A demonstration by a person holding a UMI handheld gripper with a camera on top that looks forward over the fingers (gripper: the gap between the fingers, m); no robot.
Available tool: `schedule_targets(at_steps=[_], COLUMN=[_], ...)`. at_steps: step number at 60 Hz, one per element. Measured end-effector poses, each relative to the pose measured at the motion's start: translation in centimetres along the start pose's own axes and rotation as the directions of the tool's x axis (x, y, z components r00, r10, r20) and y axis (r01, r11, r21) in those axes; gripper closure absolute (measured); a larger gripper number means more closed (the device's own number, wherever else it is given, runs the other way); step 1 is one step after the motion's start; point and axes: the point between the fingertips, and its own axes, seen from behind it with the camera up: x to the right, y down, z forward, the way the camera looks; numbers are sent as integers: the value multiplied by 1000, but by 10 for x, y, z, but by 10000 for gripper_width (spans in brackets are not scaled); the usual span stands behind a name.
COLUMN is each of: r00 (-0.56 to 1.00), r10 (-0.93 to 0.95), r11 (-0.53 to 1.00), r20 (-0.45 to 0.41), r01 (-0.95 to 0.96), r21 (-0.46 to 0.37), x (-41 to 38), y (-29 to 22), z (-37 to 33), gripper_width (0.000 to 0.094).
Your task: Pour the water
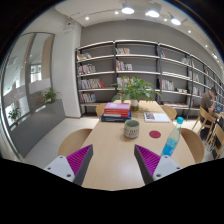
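Note:
A clear plastic water bottle (pixel 172 138) with a blue cap stands on the long wooden table (pixel 112 160), ahead of my right finger and a little beyond it. A patterned grey cup (pixel 132 128) stands near the middle of the table, farther ahead between the lines of my fingers. My gripper (pixel 113 161) hangs above the near end of the table, open, with only bare tabletop between its magenta pads (pixel 80 158).
A stack of books (pixel 117 111) and a potted plant (pixel 136 91) stand at the far end of the table. An open book or paper (pixel 154 116) lies to the right. Wooden chairs (pixel 72 140) flank the table. Bookshelves (pixel 150 70) line the back wall.

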Motion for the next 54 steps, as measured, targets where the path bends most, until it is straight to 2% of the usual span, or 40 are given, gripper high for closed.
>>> schedule_targets(at_steps=[12, 15, 23, 34, 47, 54], r00=[993, 990, 974, 958, 968, 971], r10=[43, 49, 49, 80, 49, 58], r11=[997, 996, 994, 996, 998, 994], r20=[-112, -132, -222, -274, -246, -234], r01=[-50, -58, -68, -91, -38, -33], r21=[-60, -67, -82, -26, 51, 107], x=[64, 115, 184, 271, 298, 308], y=[44, 72, 90, 86, 59, 47], z=[1, 18, 23, 73, 137, 168], gripper_width=[87, 87, 98, 99, 104, 194])
